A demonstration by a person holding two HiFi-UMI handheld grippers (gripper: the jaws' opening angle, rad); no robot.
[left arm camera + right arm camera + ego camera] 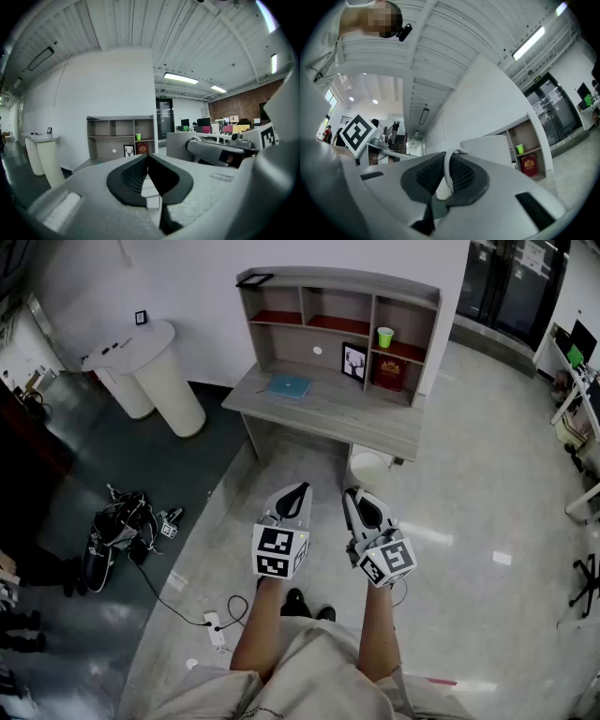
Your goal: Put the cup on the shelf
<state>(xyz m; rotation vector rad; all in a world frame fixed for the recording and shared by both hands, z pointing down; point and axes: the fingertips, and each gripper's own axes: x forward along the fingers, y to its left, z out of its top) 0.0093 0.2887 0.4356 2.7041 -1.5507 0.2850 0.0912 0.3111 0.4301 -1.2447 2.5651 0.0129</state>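
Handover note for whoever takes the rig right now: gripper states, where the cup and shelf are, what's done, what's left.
Left gripper: shut, empty.
Right gripper: shut on the rim of the white cup.
Shelf: ahead, on top of the desk, not within reach. A green cup sits in its right compartment.
Done: white cup is in hand.
Left: walk up, set it on the shelf, release.

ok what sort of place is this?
Probably an open-plan office: a shelf desk against a white wall, monitors in rows further back, glass doors and strip lights overhead.
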